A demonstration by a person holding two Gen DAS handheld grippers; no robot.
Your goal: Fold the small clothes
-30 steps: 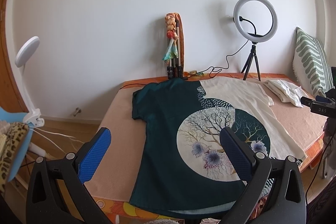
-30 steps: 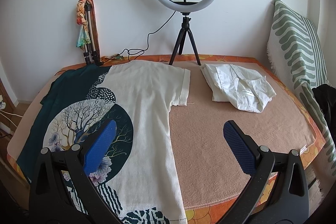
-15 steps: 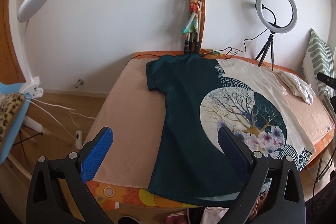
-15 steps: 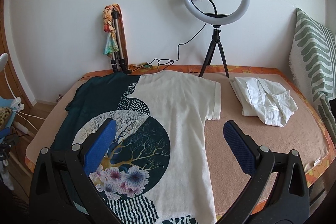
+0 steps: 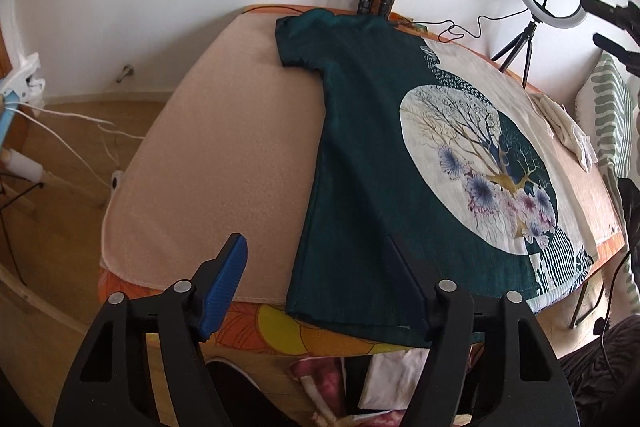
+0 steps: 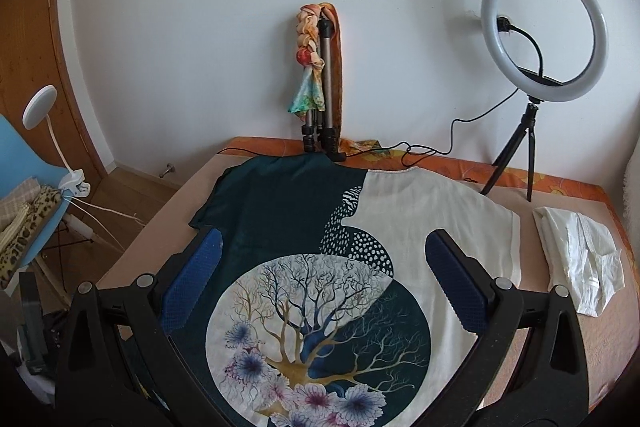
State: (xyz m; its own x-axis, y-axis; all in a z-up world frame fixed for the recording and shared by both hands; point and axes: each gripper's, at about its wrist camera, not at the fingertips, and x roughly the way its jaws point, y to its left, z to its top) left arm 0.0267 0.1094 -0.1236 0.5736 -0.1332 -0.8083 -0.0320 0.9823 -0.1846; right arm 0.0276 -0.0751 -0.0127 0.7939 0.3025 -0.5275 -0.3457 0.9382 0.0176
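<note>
A T-shirt, half dark teal and half cream with a round tree-and-flower print, lies flat on the beige blanket [image 5: 224, 155]; it shows in the left wrist view [image 5: 360, 155] and the right wrist view [image 6: 288, 211]. My left gripper [image 5: 316, 279] is open and empty over the shirt's near left hem corner. My right gripper [image 6: 324, 279] is open and empty above the middle of the shirt. A folded white garment lies to the right of the shirt [image 6: 580, 259] and shows in the left wrist view [image 5: 568, 131].
A ring light on a small tripod [image 6: 540, 39] and a folded tripod with a scarf [image 6: 320, 87] stand at the back against the wall. A striped pillow [image 5: 608, 123] is at the right. A blue chair [image 6: 24, 187] and clip lamp [image 6: 40, 107] stand left.
The left gripper has swung left and down toward the shirt's near left hem corner. The right gripper has moved left, from beside the shirt to above its middle. Both stayed open.
</note>
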